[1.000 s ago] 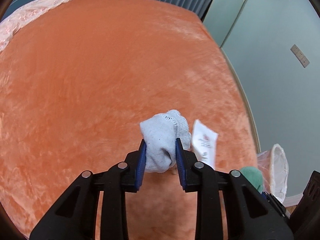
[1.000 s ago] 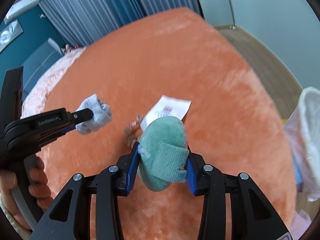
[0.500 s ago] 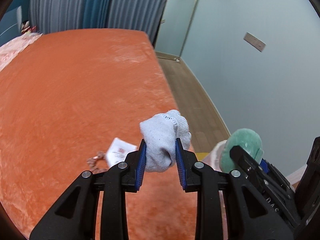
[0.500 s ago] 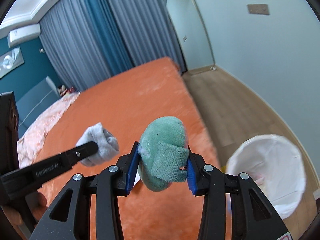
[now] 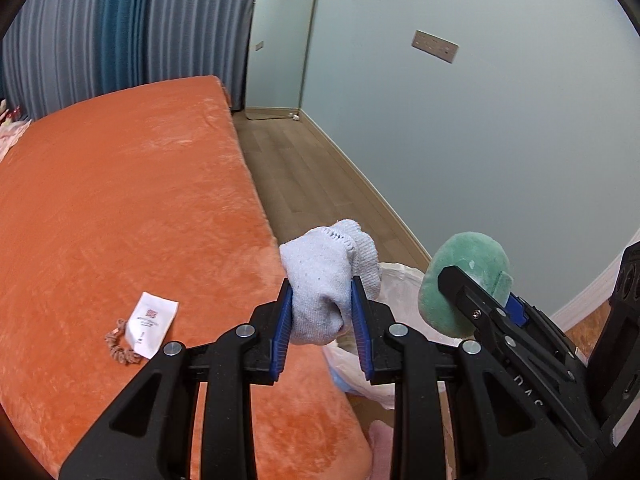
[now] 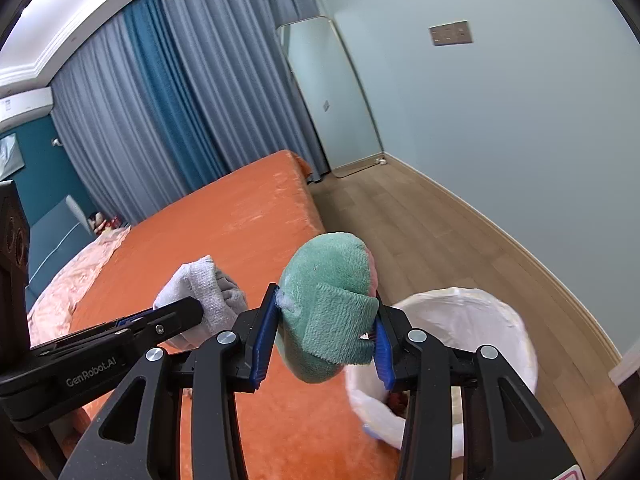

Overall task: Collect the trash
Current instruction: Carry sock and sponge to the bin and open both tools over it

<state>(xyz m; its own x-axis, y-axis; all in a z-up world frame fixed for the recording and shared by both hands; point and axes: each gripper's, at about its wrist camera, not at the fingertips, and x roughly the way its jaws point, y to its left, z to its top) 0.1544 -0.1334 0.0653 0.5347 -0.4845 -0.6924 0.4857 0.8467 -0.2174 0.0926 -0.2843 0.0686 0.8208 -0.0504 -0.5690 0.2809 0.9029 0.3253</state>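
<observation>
My left gripper is shut on a balled grey sock, also seen in the right wrist view. My right gripper is shut on a green fuzzy sock, which shows at the right of the left wrist view. Both are held in the air at the bed's edge, above a bin lined with a white bag, partly hidden behind the grippers. A white paper packet and a brown hair tie lie on the orange bed.
Wooden floor runs between the bed and the pale blue wall. A mirror leans against the wall at the far end. Curtains hang behind the bed. A pink quilt lies on the bed's left.
Both grippers have swung right from over the bed toward the floor side, each keeping its sock. The bin has come into fuller view beneath them; the packet has fallen to the left.
</observation>
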